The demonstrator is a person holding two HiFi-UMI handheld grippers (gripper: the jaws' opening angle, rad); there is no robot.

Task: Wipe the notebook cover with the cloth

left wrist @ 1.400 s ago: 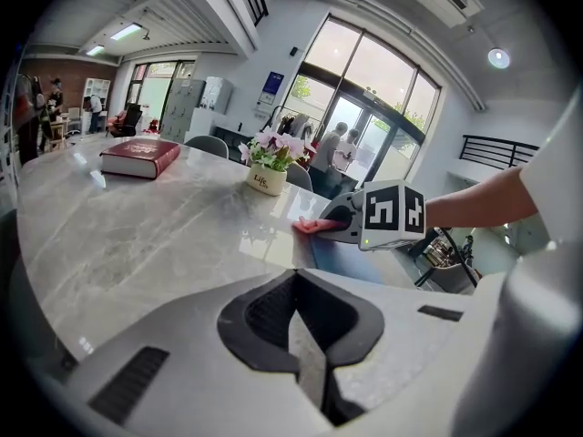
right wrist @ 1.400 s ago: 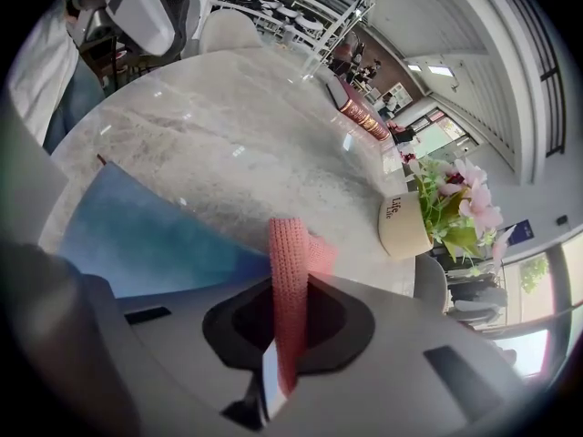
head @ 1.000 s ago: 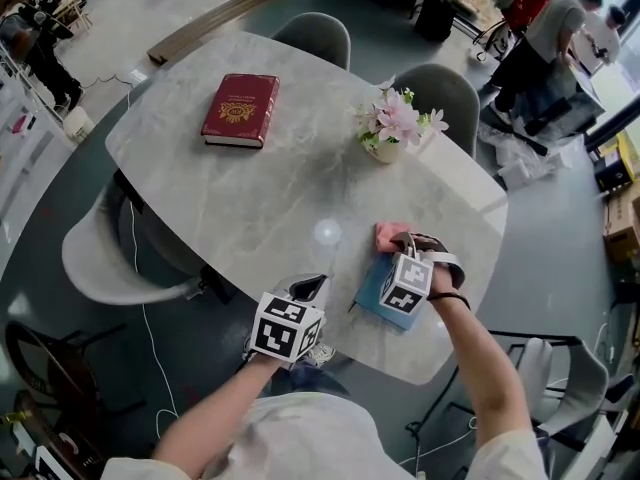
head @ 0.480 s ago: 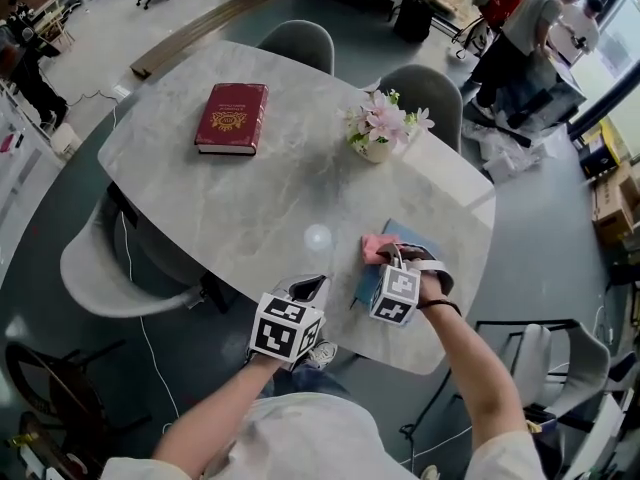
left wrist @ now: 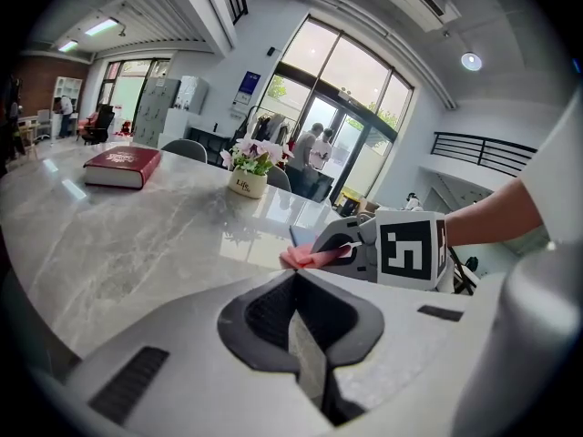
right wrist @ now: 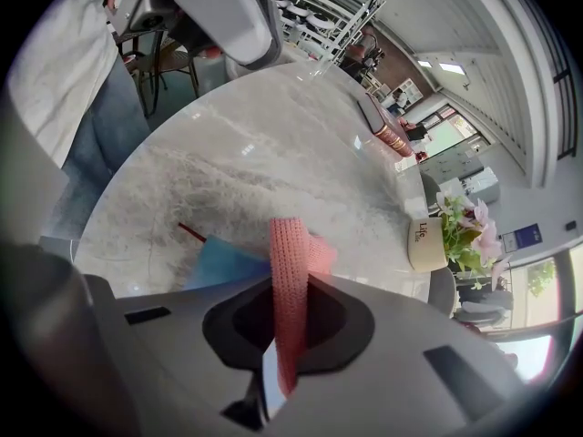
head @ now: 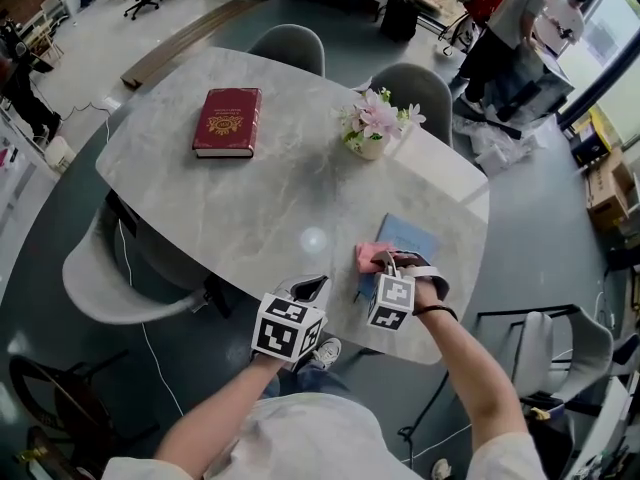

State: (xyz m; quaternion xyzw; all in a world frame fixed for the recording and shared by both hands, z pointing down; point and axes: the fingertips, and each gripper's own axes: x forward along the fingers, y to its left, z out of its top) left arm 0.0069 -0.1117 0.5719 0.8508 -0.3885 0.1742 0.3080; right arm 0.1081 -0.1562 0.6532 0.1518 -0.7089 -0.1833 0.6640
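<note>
A blue notebook (head: pixel 408 238) lies near the table's front right edge, with a thin red ribbon (right wrist: pixel 190 232) sticking out at one corner. My right gripper (head: pixel 381 261) is shut on a pink cloth (head: pixel 368 257) and presses it onto the near left part of the cover. In the right gripper view the pink cloth (right wrist: pixel 291 280) runs up between the jaws over the blue notebook (right wrist: pixel 221 261). My left gripper (head: pixel 312 288) sits at the table's front edge, left of the notebook, its jaws together and nothing in them.
A red hardcover book (head: pixel 227 121) lies at the far left of the marble table (head: pixel 260 198). A flower pot (head: pixel 371 128) stands at the far middle. Grey chairs (head: pixel 288 45) ring the table. People stand at the far right of the room.
My right gripper has drawn the pink cloth toward me and to the left across the cover, uncovering the notebook's far part. The left gripper has stayed put.
</note>
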